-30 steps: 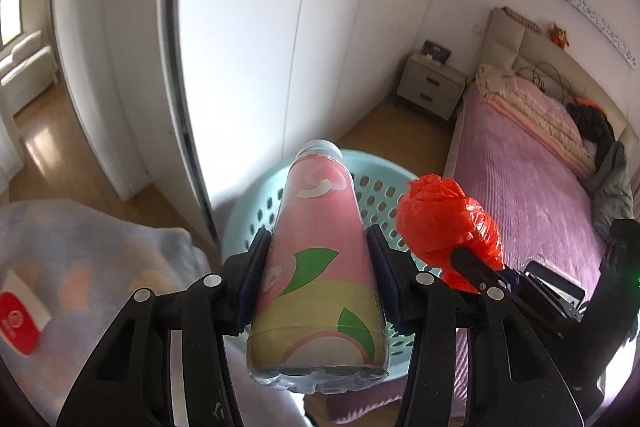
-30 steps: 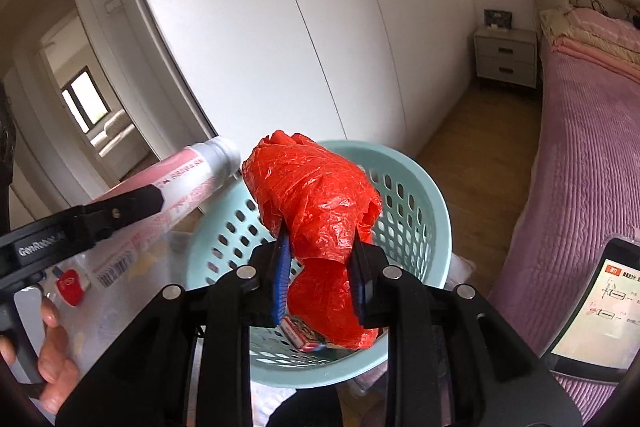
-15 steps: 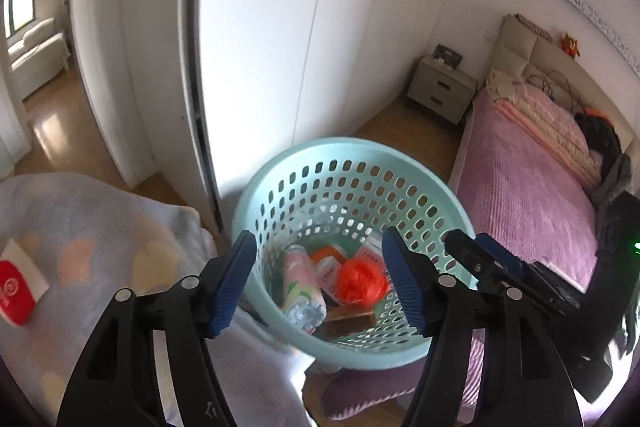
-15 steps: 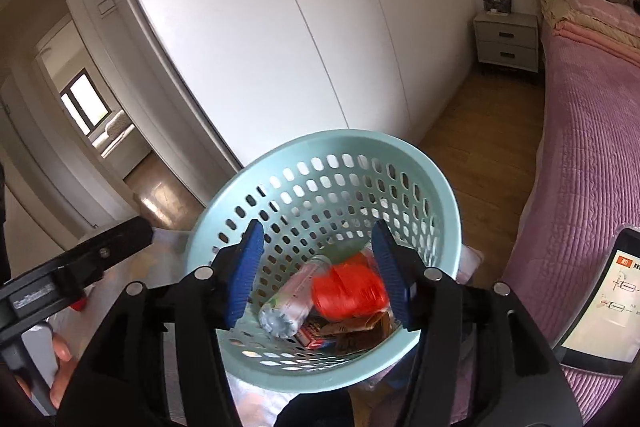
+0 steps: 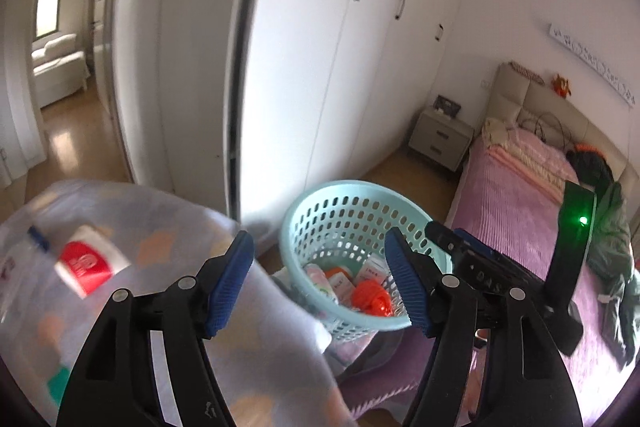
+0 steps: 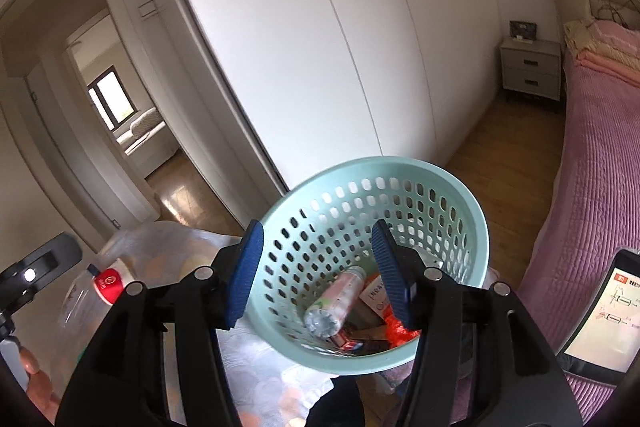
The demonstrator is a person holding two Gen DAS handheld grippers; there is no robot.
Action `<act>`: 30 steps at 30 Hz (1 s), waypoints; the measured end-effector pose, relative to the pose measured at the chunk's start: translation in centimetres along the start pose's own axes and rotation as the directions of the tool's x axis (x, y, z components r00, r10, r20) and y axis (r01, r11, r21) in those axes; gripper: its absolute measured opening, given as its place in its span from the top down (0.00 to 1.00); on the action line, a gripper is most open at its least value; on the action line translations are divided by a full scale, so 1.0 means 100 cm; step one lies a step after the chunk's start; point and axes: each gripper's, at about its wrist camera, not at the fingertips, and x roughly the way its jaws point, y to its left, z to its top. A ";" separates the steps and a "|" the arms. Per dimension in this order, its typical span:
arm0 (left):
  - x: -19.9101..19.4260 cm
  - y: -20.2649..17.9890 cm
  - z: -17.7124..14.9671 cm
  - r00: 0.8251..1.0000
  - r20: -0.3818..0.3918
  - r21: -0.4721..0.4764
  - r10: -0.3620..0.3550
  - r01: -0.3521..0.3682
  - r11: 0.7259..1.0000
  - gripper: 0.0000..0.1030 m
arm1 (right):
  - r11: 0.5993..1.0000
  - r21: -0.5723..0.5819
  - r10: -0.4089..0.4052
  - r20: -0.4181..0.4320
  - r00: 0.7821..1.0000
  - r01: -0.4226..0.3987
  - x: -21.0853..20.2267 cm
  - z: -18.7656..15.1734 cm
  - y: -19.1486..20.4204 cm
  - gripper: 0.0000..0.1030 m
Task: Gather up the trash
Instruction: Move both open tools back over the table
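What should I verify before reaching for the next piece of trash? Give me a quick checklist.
1. Left gripper empty, jaws open: ok.
2. Right gripper empty, jaws open: ok.
3. Pink bottle inside the basket: ok.
4. Red bag inside the basket: ok.
5. Basket upright: ok.
6. Next trash located: red-and-white packet lies on the patterned cloth, left of the basket: ok.
7. Whether the basket has room for more: cannot tell.

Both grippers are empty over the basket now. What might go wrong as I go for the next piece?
The mint basket sits tilted, partly on bedding; a bump from the open right gripper might tip it. The red-capped clear bottle lies on the slack blanket, so the left gripper may pinch fabric too.
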 end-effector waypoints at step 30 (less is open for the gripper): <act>-0.192 0.208 -0.133 0.939 -0.053 -0.326 0.340 -0.338 0.883 0.28 | 0.892 -0.323 0.256 -0.216 0.942 -0.316 0.014 -0.083 0.210 0.42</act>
